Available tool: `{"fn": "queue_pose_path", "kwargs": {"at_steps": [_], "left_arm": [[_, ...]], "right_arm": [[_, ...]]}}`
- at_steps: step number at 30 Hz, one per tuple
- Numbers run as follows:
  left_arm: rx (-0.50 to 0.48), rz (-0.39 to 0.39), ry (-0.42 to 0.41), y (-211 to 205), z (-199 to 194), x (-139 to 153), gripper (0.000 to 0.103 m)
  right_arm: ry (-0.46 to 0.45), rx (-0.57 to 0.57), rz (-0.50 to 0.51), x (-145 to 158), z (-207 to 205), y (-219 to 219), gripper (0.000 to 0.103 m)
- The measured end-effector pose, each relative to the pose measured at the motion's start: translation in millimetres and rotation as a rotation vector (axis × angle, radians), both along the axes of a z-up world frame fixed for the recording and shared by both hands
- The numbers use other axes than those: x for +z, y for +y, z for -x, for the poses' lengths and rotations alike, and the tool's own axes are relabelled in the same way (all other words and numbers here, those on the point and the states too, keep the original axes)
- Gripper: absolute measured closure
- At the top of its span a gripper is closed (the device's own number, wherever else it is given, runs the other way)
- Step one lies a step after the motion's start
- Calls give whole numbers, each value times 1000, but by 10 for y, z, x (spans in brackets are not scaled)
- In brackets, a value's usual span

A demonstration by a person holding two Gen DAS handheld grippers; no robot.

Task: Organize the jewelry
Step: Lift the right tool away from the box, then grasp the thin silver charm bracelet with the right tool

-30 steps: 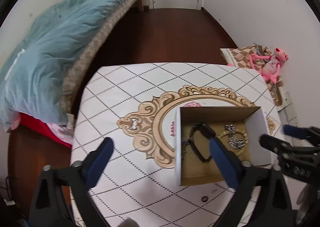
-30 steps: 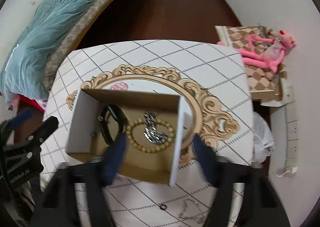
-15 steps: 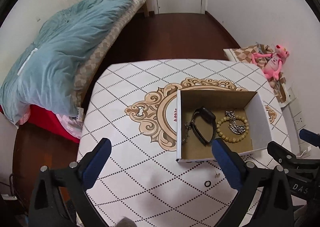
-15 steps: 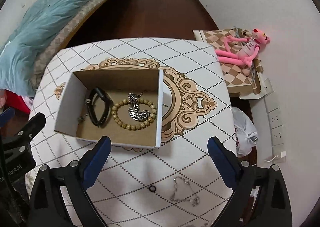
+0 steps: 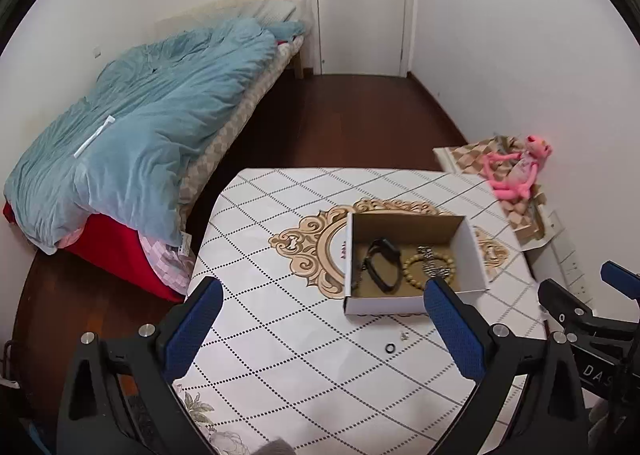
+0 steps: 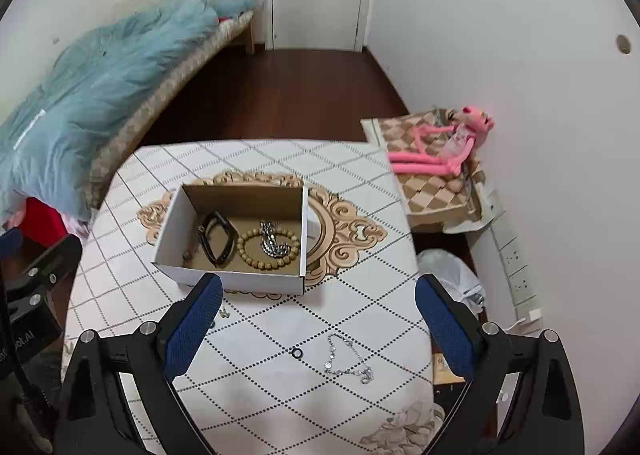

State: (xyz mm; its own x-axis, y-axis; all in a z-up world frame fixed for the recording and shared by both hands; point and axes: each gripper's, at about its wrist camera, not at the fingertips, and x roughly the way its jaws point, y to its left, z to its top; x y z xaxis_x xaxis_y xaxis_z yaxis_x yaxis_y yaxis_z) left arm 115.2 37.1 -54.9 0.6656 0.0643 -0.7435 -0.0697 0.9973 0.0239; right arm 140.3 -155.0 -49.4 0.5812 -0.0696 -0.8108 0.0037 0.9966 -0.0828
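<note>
An open cardboard box stands on the patterned table. Inside lie a black band, a wooden bead bracelet and a silver chain. On the cloth in front of the box lie a small black ring, a silver chain bracelet and small earrings. My left gripper and right gripper are open and empty, above the table's near edge, short of the box.
The table is covered by a white diamond-patterned cloth. A bed with a blue duvet is to the left. A pink plush toy lies on checkered packaging by the right wall. A white bag sits on the floor right of the table.
Both grippers have pulled back and up from the box. More of the table and room now shows, including the loose ring, chain and earrings in front of the box.
</note>
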Motion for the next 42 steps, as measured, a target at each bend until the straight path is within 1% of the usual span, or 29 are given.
{"fn": "queue_pose_path", "kwargs": {"at_steps": [5,9,12,15,17,18,20,24,28,31,33,34,36,37,38,40,41,42], "left_arm": [[-16,14,-36,-13,163,226,0],[-27,14,-51,-41,250,322,0],[-22,19,-43,-39,268,310,0],[-15,26,-8,-25,246,179,0],[-10,18,16,-34,241,47,0],[-5,10,40,-34,220,-72,0],[4,-1,76,-40,202,-265,0],[25,-20,181,-29,161,-743,0],[43,-37,259,-20,161,-1116,0],[60,-59,279,-31,196,-1298,0],[61,-77,292,-54,226,-1396,0],[58,-78,311,-67,239,-1465,0],[54,-75,345,-77,253,-1591,0],[55,-78,355,-77,255,-1627,0],[55,-80,361,-79,250,-1647,0],[56,-80,374,-80,236,-1685,0],[56,-79,374,-83,228,-1693,0],[55,-77,373,-89,209,-1699,0]], "right_arm": [[-59,-9,-2,271,227,-16,5],[-86,-15,-12,405,362,-29,5],[-89,-18,-37,448,416,-63,5],[-69,-34,-49,379,428,-136,5],[-26,-57,-45,211,409,-221,5],[-4,-67,-52,113,399,-261,5],[55,-92,-72,-163,375,-378,5],[151,-137,-107,-736,376,-564,5],[217,-225,-134,-1234,391,-822,6],[234,-288,-135,-1508,397,-1004,8],[243,-294,-127,-1653,386,-1034,17],[245,-289,-124,-1724,380,-1029,20],[249,-278,-116,-1838,353,-1001,31],[250,-273,-106,-1889,351,-975,34],[224,-264,-88,-1880,347,-943,37],[186,-257,-83,-1915,360,-930,40],[173,-248,-81,-1924,362,-921,50],[164,-239,-77,-1899,350,-906,72]]}}
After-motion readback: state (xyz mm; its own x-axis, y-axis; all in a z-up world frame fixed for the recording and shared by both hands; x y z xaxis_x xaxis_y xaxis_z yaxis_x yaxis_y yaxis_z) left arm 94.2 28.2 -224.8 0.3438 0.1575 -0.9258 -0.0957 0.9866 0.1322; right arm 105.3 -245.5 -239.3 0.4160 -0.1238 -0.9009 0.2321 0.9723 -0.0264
